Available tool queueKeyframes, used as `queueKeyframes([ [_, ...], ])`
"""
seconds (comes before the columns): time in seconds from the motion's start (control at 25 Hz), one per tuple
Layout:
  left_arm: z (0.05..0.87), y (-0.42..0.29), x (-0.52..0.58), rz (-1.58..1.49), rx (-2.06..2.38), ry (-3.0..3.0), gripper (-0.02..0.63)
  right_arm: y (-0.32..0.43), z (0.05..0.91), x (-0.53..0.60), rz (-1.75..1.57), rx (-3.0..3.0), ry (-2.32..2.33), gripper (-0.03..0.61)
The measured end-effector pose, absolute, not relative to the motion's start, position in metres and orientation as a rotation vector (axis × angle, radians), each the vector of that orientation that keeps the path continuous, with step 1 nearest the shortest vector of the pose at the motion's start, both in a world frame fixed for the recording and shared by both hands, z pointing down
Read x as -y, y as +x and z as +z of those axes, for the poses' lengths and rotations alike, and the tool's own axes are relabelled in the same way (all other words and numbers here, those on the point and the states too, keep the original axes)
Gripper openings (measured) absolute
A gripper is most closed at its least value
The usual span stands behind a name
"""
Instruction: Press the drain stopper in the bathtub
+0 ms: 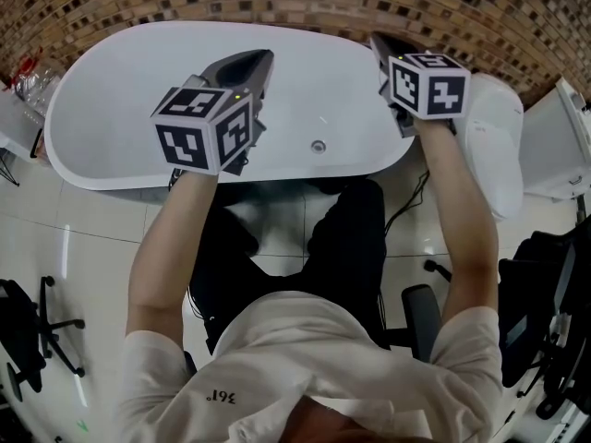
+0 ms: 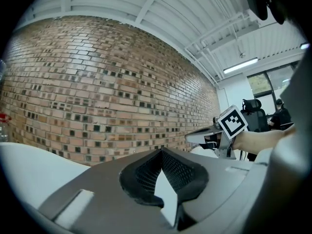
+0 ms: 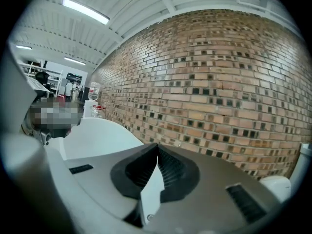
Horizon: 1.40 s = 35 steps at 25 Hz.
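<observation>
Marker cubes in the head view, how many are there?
2. One cube on the left gripper, over the bathtub's near rim; the other on the right gripper, at the tub's right end. None seems hidden.

You are looking down on a white oval bathtub [image 1: 120, 100] that fills the upper half of the head view, its long side running left to right and its near rim curving toward you. The drain stopper [image 1: 319, 146] is a small round silvery disc set in the tub floor, just right of the frame's centre and close to the near wall. It is too small to tell whether it sits raised or pressed down.
</observation>
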<state>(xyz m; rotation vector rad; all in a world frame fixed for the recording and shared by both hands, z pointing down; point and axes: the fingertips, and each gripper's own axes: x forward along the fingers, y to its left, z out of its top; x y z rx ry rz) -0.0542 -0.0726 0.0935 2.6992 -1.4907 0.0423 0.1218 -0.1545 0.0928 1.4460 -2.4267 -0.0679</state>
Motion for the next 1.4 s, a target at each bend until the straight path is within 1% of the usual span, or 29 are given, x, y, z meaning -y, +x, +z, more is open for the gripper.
queueKeyframes([
  [0.24,0.088,-0.059,0.051,0.030,1.508,2.708,0.009,0.131,0.081,0.132,-0.059,2.467,1.484,0.012],
  [0.6,0.094,-0.083,0.012,-0.017,1.564,2.670,0.009,0.145,0.088,0.093,-0.051,2.488,1.553,0.012],
  [1.0,0.114,-0.098,-0.006,0.042,1.623,2.645,0.009,0.147,0.102,0.053,-0.095,2.510,1.575,0.012],
  [1.4,0.148,-0.106,-0.010,0.082,1.612,2.591,0.009,0.153,0.151,0.048,0.134,2.575,1.601,0.012],
])
